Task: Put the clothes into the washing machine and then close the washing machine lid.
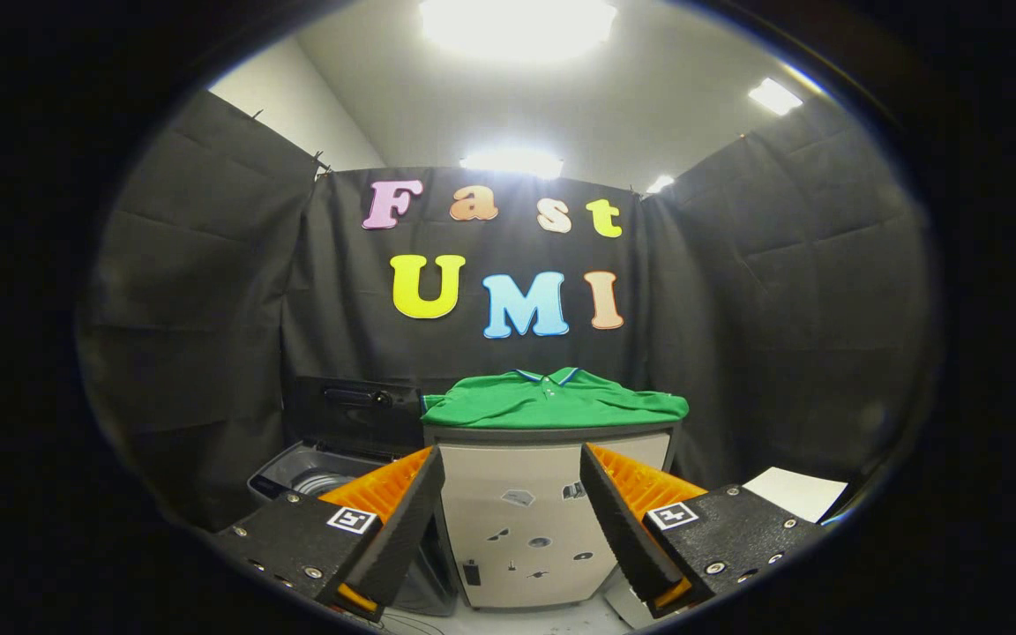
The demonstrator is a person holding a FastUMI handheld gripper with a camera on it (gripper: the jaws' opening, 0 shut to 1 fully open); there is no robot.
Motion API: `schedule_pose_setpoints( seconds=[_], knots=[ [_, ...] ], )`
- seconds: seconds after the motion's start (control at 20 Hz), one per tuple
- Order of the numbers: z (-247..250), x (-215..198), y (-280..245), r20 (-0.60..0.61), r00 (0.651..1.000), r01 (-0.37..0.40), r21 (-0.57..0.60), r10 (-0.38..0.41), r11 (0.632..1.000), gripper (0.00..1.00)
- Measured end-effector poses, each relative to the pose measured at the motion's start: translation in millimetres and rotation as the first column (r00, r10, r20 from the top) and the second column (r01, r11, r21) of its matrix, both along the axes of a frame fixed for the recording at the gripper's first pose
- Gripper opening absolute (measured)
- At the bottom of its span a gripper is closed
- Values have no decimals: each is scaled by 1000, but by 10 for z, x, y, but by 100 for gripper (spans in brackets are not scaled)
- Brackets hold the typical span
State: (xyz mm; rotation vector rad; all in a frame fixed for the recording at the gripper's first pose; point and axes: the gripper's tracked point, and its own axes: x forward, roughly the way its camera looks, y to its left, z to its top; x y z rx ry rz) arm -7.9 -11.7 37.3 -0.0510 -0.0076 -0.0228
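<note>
Green shirt (554, 399) lies untouched on the cabinet (552, 520), washer (314, 476) lid open, claw (512, 520) spread apart and empty.

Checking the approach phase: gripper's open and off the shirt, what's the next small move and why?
Probably ease forward and up toward the green shirt. It lies folded on the pale cabinet, beyond the fingers; the gripper is open and holds nothing. The washing machine, beside the cabinet, already has its lid up.
</note>
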Motion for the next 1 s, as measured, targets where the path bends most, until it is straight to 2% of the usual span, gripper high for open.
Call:
schedule_pose_setpoints(
  seconds=[0.5,1.0],
  knots=[
    [479,566,-312,18,1000,6,2,-6,1000,96],
    [633,1286,-641,-12,1000,3,35,-3,999,96]
  ],
)
